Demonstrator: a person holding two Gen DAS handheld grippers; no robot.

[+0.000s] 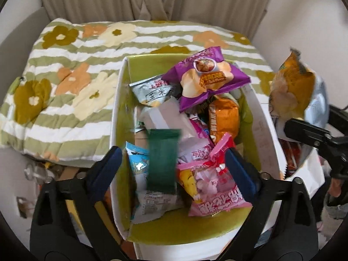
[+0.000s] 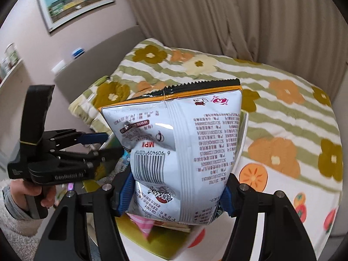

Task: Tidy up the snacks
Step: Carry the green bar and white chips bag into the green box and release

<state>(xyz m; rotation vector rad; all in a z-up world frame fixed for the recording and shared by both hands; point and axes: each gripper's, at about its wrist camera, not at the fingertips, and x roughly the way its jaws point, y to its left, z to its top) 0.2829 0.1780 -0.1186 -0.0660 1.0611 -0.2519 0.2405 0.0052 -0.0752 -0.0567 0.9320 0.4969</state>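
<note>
Left gripper (image 1: 171, 169): pointing steeply down over the box (image 1: 121, 100), jaws spreading wide; blurred green packet (image 1: 163, 161) sitting between them, untouched.
Right gripper (image 2: 176, 193): tilting downward at lower centre, pinching the chip bag (image 2: 184, 143) upright.
Hand (image 2: 30, 195): gripping the left handle, lower left.

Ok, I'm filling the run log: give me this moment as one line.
left gripper: open, green packet blurred between jaws over bin | right gripper: shut on chip bag | bin: full of snacks
</note>
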